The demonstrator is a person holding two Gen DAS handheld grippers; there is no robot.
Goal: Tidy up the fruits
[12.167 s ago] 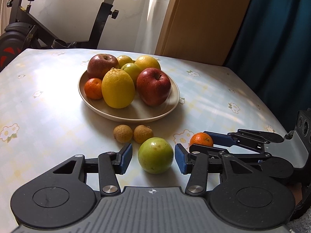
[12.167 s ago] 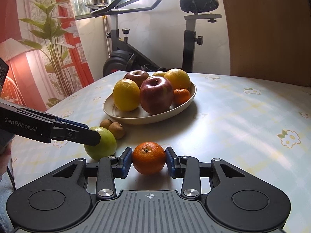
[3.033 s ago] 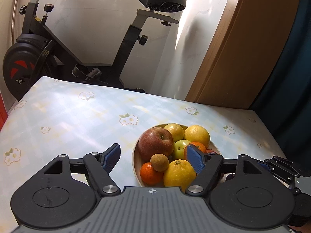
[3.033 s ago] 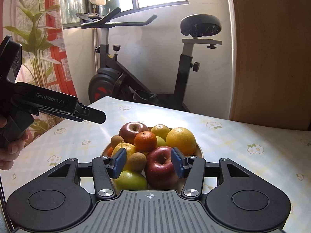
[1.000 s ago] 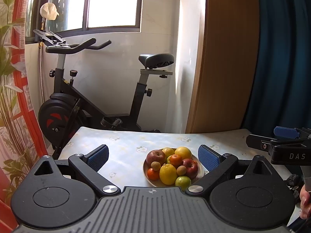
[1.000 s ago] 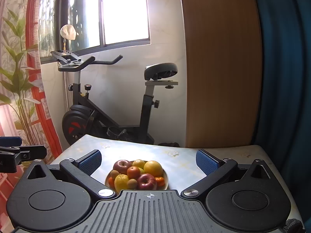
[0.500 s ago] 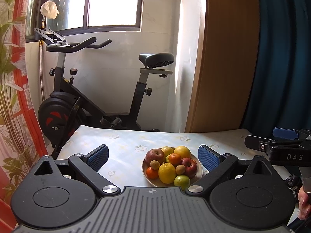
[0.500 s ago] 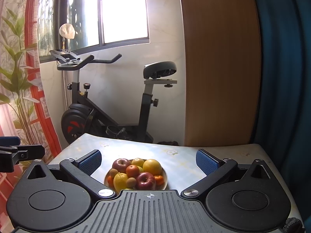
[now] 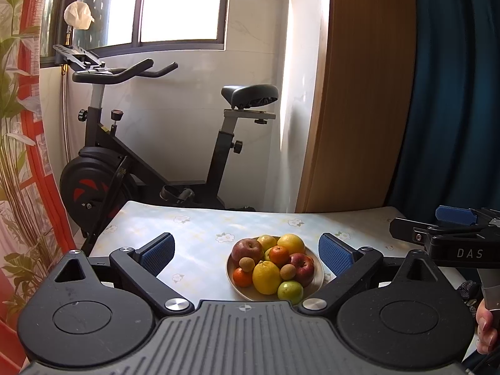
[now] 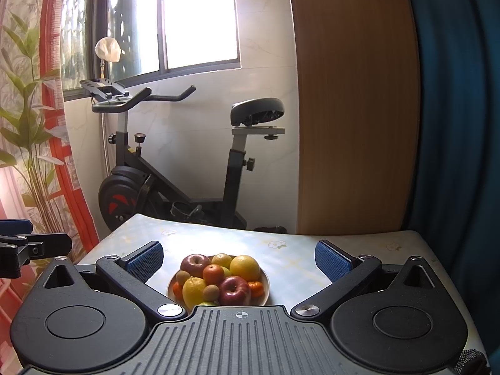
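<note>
1. Fruits piled together on a beige plate [image 9: 317, 276], which rests on the table [image 9: 200, 237], a surface covered in a pale flowered cloth.
2. Contents seen from the left wrist view: a red apple [image 9: 247, 249] at the back left, a second red apple [image 9: 302, 265] at the right, a large lemon [image 9: 266, 277] at the front centre, a green apple [image 9: 290, 290] at the front right, an orange [image 9: 291, 243] at the back, a tangerine [image 9: 279, 255] on top of the pile, and another tangerine [image 9: 242, 277] at the front left.
3. Left gripper [image 9: 247, 255]: held above the near end of the table, well apart from the plate; both blue-padded fingers spread wide, nothing between them.
4. Right gripper [image 10: 239, 260]: likewise raised and clear of the fruit, jaws fully parted and empty.
5. Background: an exercise bike [image 9: 150, 162] stands beyond the table, below a window [image 9: 181, 3]; a dark blue curtain [image 9: 453, 93] hangs at the right.
</note>
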